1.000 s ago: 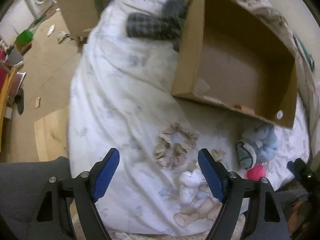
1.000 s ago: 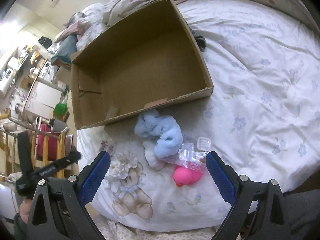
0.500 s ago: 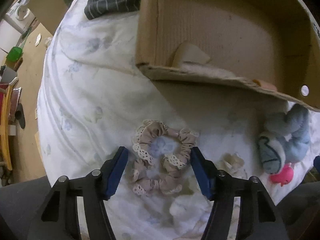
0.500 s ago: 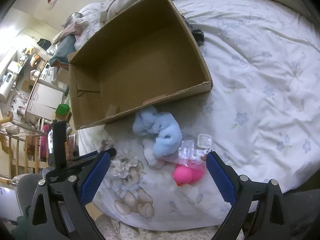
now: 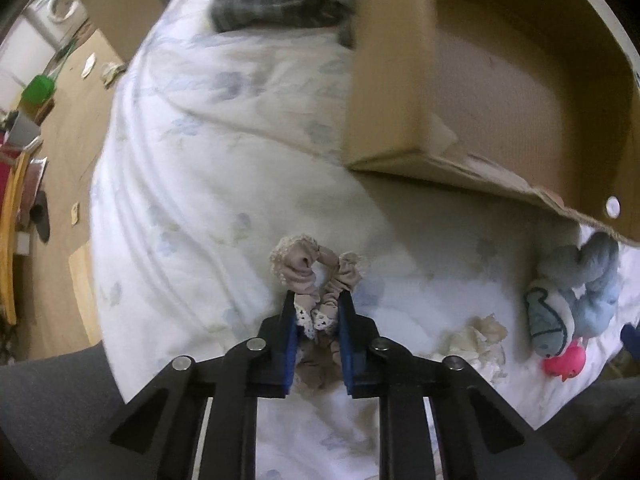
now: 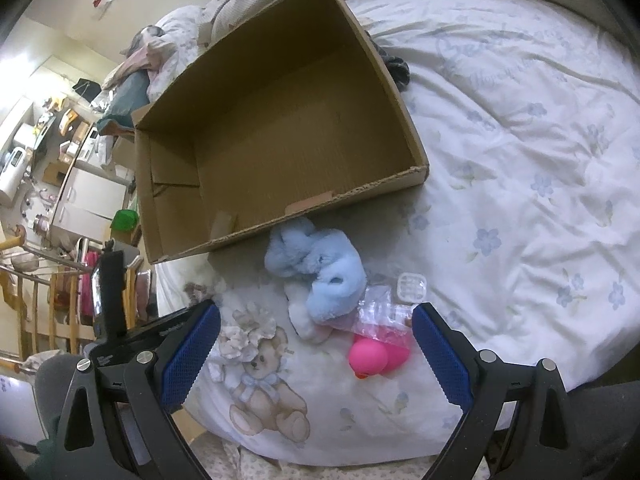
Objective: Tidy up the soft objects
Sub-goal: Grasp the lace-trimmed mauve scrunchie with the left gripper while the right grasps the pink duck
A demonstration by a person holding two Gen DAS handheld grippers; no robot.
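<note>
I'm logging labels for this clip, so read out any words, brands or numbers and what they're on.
None reads clearly.
Cursive print on the bedsheet: too faint to read.
White lettering on the left hand-held gripper, whose jaws have just been closing on the scrunchie: too small.
Cardboard box: no print visible.

**Soft things beside the box**

Beige lace-trimmed scrunchie: bunched and squeezed narrow, near end pinched between blue pads, loop end resting on the white floral bedspread just in front of the cardboard box. Box: open-topped, brown, nothing inside, near rim ragged. Light blue plush toy: curled on its side, touching the box's near wall. Pink rubber duck: just beside the plush, partly under a clear plastic bag.
</note>
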